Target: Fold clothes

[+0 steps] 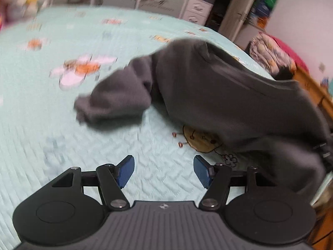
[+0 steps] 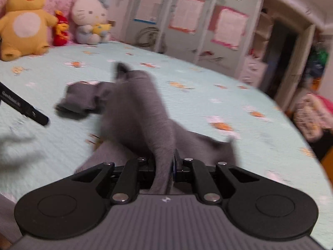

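You see a pale green quilted bedspread printed with orange and pink flowers. At its far end sit a yellow plush toy, a small red figure and a white cat plush against a pink headboard. Behind the bed stand wardrobe doors with pink-edged papers taped on them, and beside them a white drawer unit.

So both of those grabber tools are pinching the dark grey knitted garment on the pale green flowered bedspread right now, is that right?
Not quite. Only the right gripper is shut on the dark grey knitted garment, as the right wrist view shows. The left wrist view shows the left gripper open, nothing between its blue pads, above the pale green flowered bedspread.
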